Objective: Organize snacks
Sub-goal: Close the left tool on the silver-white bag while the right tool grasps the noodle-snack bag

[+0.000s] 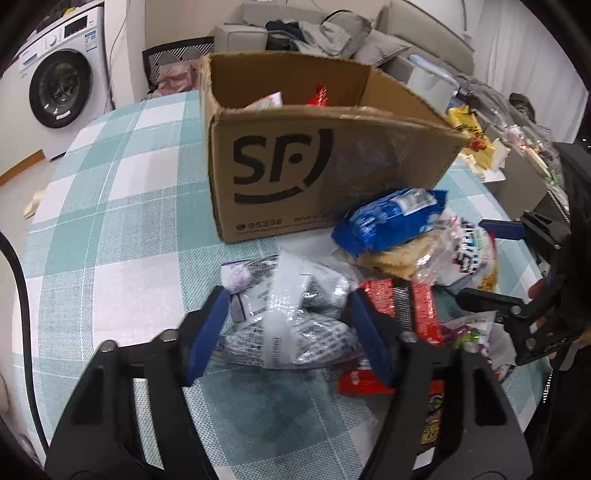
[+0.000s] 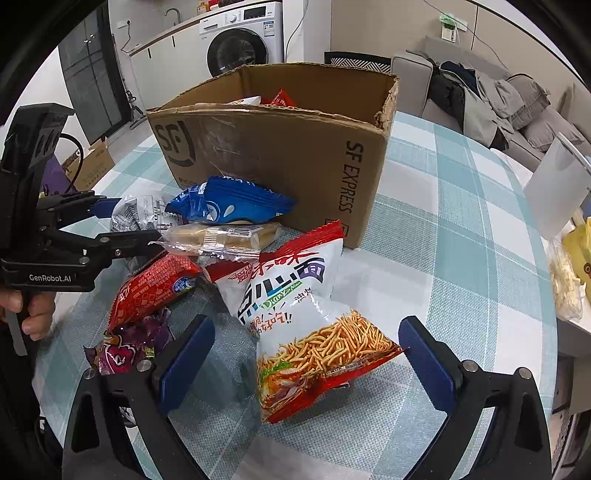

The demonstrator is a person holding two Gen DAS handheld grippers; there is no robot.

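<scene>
A washing machine stands left of the cardboard box, which sits on a checked tablecloth; a sofa lies behind the box. The snack pile lies just in front of the box. The left gripper is clenched on a silver packet. The right gripper stands released astride a noodle bag.

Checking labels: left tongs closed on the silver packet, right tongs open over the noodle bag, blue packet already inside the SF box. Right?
One error: the blue packet is not inside the box; it lies on the pile in front of it, as the right wrist view shows. The rest stands.
</scene>
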